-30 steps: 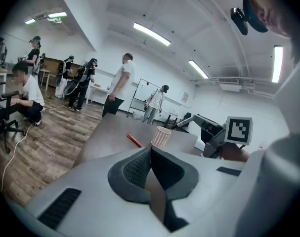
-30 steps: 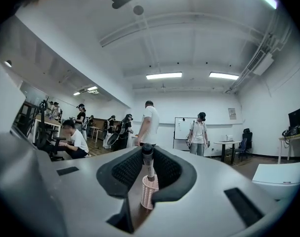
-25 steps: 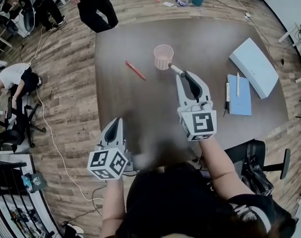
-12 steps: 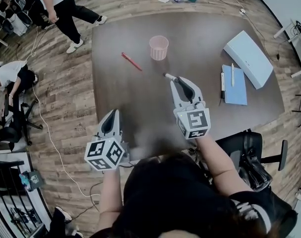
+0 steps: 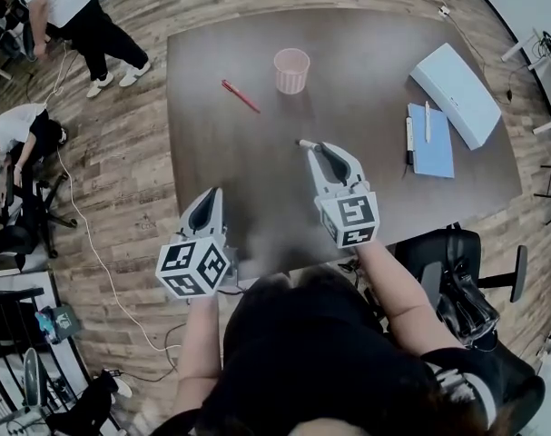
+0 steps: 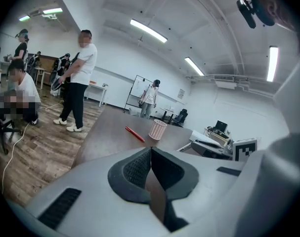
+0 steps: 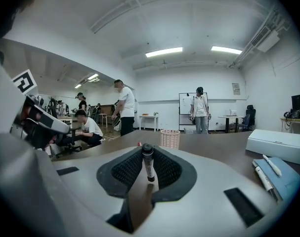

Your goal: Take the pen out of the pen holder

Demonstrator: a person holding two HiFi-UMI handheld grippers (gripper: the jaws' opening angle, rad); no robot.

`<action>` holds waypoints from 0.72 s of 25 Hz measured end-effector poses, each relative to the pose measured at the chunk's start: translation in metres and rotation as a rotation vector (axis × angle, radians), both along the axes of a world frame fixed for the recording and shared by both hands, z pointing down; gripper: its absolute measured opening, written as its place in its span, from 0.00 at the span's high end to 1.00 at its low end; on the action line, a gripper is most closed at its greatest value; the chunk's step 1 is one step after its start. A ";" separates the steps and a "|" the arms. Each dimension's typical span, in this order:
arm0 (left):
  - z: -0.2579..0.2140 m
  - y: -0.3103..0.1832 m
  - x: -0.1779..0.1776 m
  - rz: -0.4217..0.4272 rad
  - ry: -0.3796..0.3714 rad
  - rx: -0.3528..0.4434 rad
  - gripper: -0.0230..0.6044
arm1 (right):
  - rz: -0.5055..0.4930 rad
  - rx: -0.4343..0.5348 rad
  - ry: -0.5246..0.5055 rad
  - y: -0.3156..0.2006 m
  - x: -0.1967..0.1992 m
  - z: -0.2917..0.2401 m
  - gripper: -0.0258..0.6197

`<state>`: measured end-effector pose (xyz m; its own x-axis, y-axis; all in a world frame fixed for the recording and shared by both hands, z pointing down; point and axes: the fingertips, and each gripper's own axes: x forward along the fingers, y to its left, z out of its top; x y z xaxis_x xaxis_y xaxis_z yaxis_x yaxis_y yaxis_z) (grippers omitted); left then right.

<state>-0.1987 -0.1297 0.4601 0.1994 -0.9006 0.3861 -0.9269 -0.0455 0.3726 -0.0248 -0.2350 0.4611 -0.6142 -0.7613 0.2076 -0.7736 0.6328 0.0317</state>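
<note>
Pink mesh pen holder (image 5: 291, 69); dark brown table (image 5: 384, 189).

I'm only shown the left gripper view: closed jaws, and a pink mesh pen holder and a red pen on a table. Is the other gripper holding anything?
Observer: Yes. The right gripper is clamped on a marker pen with a white body and a black cap.
Operator: Are more pens in the pink pen holder? I see only its side.
Observer: From the head view, looking down into it, it looks empty.
Operator: Is that gripper close to it?
Observer: No. It is well apart from it, over the near half of the table, with the marker's tip pointing roughly towards the holder.
</note>
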 end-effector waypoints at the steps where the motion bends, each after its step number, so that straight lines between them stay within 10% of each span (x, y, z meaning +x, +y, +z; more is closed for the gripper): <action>1: 0.001 0.001 0.000 0.002 0.001 -0.002 0.92 | -0.004 -0.003 0.002 0.002 0.000 0.002 0.83; 18: 0.019 0.011 0.012 0.038 0.017 -0.038 0.92 | -0.026 -0.075 0.182 0.041 0.027 0.044 0.83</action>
